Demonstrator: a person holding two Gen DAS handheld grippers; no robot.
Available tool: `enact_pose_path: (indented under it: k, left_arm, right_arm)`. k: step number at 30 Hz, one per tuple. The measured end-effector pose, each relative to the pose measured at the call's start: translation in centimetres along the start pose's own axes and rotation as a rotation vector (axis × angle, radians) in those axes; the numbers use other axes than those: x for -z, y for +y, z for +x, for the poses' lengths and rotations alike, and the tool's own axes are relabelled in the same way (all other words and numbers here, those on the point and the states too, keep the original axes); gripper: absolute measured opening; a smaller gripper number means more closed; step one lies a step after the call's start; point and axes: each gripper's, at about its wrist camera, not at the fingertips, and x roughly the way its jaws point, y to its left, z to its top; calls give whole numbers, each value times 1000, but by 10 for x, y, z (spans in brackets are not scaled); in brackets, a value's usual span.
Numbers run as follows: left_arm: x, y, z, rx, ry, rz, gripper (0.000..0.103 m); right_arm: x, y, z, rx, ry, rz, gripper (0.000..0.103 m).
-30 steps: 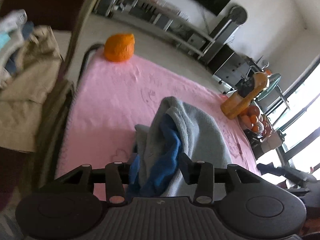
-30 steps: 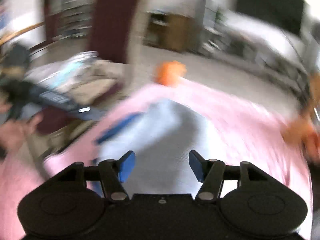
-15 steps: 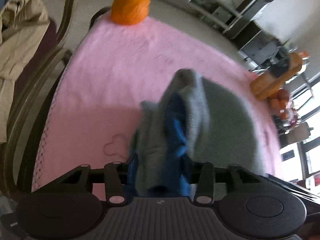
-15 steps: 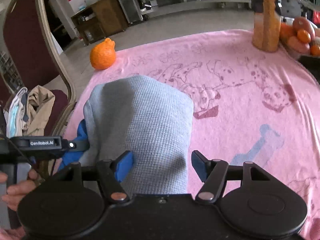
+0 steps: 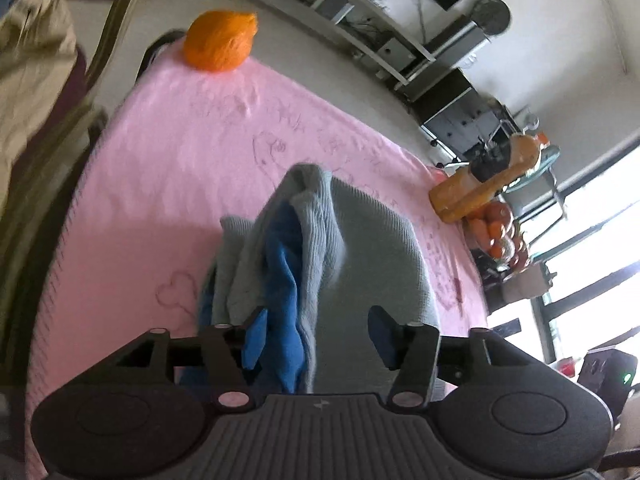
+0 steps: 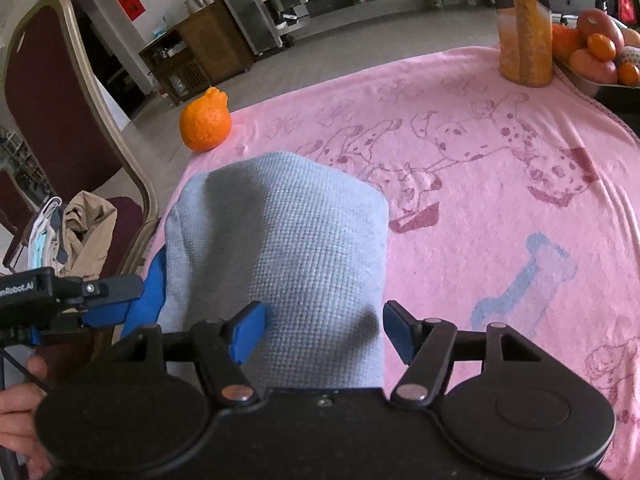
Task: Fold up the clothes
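Observation:
A folded grey knit garment [image 6: 280, 240] with a blue lining [image 5: 280, 280] lies on the pink blanket [image 6: 480, 208]. My left gripper [image 5: 318, 336] sits at its left edge, its jaws opening. The bunched grey and blue layers lie between them; the cloth brushes the left pad and the right pad stands off it. In the right wrist view the left gripper [image 6: 116, 300] reaches in from the left, beside the blue edge. My right gripper [image 6: 324, 332] is open just above the near end of the garment, its pads off the cloth.
An orange fruit [image 6: 206, 124] sits at the blanket's far left corner. A tall orange bottle [image 6: 524, 28] and a tray of fruit [image 6: 592, 52] stand at the far right. A maroon chair [image 6: 60, 100] with piled clothes [image 6: 86, 232] is close on the left.
The left jaws have spread apart, off the bunched cloth they pinched. The right gripper swung down over the garment and has held still since.

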Motion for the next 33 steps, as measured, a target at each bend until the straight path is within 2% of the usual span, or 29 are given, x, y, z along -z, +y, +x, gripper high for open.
enact_pose_path:
  k: [3, 10, 16, 17, 18, 22, 26, 29, 31, 33]
  left_arm:
    - [-5, 4, 8, -67, 8, 27, 66]
    - [-4, 11, 37, -45, 93, 4, 66]
    - [-3, 10, 54, -88, 126, 6, 61]
    - [-3, 9, 56, -93, 129, 9, 58]
    - [-3, 8, 56, -103, 127, 11, 50]
    - [0, 1, 46, -129, 88, 20, 33]
    - [17, -28, 11, -119, -40, 131, 31]
    - [32, -43, -15, -78, -121, 159, 31]
    - [39, -43, -27, -50, -146, 126, 31]
    - [41, -31, -32, -66, -148, 71, 31]
  right_arm:
    - [2, 4, 2, -5, 4, -14, 66]
    - [3, 9, 3, 5, 1, -35, 68]
    - [3, 7, 4, 1, 2, -24, 68]
    - [2, 6, 4, 1, 2, -22, 68]
    - [2, 6, 5, 1, 2, -20, 68]
    - [1, 5, 6, 8, -2, -8, 68]
    - [1, 4, 4, 22, -11, -3, 68]
    - [1, 3, 2, 35, -17, 3, 68]
    - [0, 3, 0, 40, -21, 8, 68]
    - [-1, 5, -3, 44, -30, 6, 68]
